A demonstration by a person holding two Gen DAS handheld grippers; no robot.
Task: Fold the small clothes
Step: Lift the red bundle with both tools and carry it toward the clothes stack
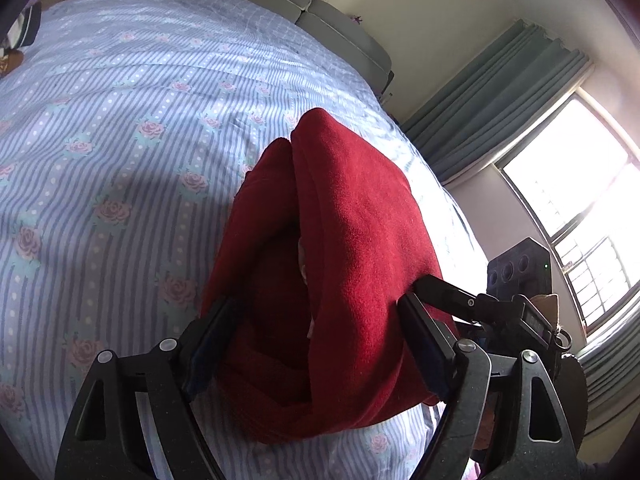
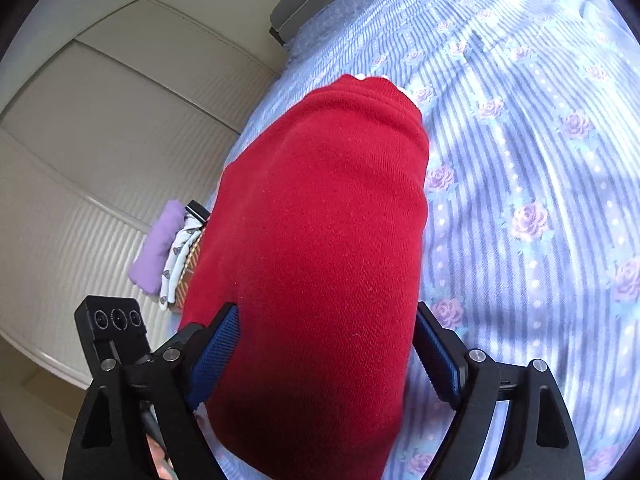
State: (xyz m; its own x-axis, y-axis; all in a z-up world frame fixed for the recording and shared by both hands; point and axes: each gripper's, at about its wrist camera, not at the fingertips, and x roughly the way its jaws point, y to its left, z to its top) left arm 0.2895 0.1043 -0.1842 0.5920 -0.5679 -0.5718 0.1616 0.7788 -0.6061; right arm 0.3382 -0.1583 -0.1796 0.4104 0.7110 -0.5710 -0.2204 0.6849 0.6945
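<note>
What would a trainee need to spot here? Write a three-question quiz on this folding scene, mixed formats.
1. True or false: both grippers hold the red garment.
2. The bed sheet has which pattern? A) plain white B) stripes with roses C) checks
3. Fill in: beside the red garment, at the bed's edge, sits a pile of clothes topped by a ____ piece.

Key: 1 true, left gripper and right gripper both pinch it; 2 B; 3 purple.

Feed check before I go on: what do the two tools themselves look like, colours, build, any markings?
Both are matte black frames with triangular cut-outs and silver pivot screws. The left tool has dark, blue-tinged finger pads; the right tool has ribbed, bright blue pads. Each view shows the other tool's black block with three round lenses. No cables or sleeves visible.
</note>
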